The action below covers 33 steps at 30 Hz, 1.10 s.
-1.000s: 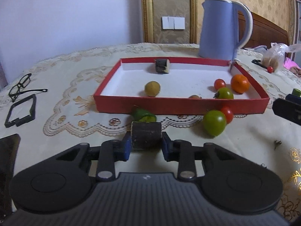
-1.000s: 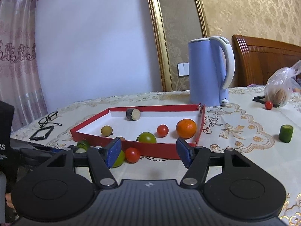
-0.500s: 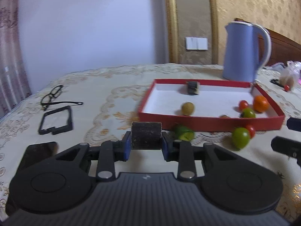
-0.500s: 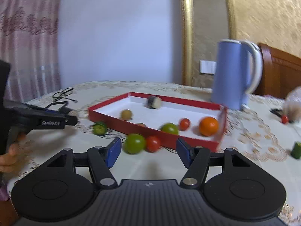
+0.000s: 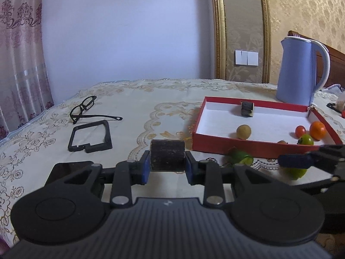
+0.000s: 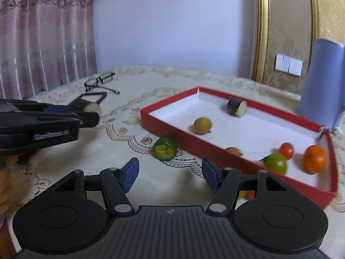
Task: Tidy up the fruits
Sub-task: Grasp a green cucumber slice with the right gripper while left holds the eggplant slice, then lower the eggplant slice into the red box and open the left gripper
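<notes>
My left gripper (image 5: 167, 170) is shut on a dark eggplant piece (image 5: 167, 158) and holds it above the table, left of the red tray (image 5: 245, 147); it also shows in the right wrist view (image 6: 86, 113). My right gripper (image 6: 170, 173) is open and empty, just in front of a green cucumber piece (image 6: 165, 149) by the tray's (image 6: 172, 127) near wall. In the tray lie a second eggplant piece (image 6: 236, 107), a yellow-brown fruit (image 6: 202, 125), a green tomato (image 6: 276, 163), a red tomato (image 6: 286, 150) and an orange (image 6: 315, 159). A green tomato (image 5: 295, 172) lies outside it.
A blue kettle (image 5: 300, 73) stands behind the tray. Black glasses (image 5: 86, 108) and a black frame (image 5: 90, 137) lie at the left on the lace tablecloth. A dark phone (image 5: 64, 168) lies near my left gripper.
My left gripper has swung left and back from the tray with the eggplant piece. My right gripper has moved left toward the cucumber piece, past the loose tomatoes.
</notes>
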Each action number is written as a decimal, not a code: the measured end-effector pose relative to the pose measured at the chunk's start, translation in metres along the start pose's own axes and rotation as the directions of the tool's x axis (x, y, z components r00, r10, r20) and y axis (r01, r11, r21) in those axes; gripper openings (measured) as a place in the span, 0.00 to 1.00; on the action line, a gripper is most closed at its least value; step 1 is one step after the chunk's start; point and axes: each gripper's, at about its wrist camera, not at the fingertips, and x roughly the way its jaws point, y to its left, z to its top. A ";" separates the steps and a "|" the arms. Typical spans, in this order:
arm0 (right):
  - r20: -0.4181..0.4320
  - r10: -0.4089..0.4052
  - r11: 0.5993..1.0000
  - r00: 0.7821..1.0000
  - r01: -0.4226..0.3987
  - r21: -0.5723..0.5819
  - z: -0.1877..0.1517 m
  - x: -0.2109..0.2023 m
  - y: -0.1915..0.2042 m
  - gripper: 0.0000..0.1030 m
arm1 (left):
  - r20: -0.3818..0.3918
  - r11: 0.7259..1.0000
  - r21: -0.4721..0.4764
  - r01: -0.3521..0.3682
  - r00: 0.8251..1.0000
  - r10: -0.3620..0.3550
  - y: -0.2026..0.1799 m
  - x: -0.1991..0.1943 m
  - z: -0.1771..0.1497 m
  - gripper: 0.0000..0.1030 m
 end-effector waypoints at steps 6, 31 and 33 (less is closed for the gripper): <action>-0.044 -0.019 0.999 0.999 0.021 0.042 0.011 0.023 0.005 0.55 | -0.022 1.000 -0.022 0.000 1.000 0.000 0.007 0.004 -0.004 0.29; 0.136 0.016 0.982 0.991 -0.041 0.184 -0.024 -0.069 -0.040 0.27 | -0.040 0.998 0.053 0.027 0.999 -0.025 -0.031 0.007 0.001 0.29; 0.151 -0.012 0.977 0.988 -0.021 0.211 -0.030 -0.080 -0.051 0.27 | -0.038 0.996 0.079 0.030 0.999 -0.027 -0.045 0.009 0.004 0.29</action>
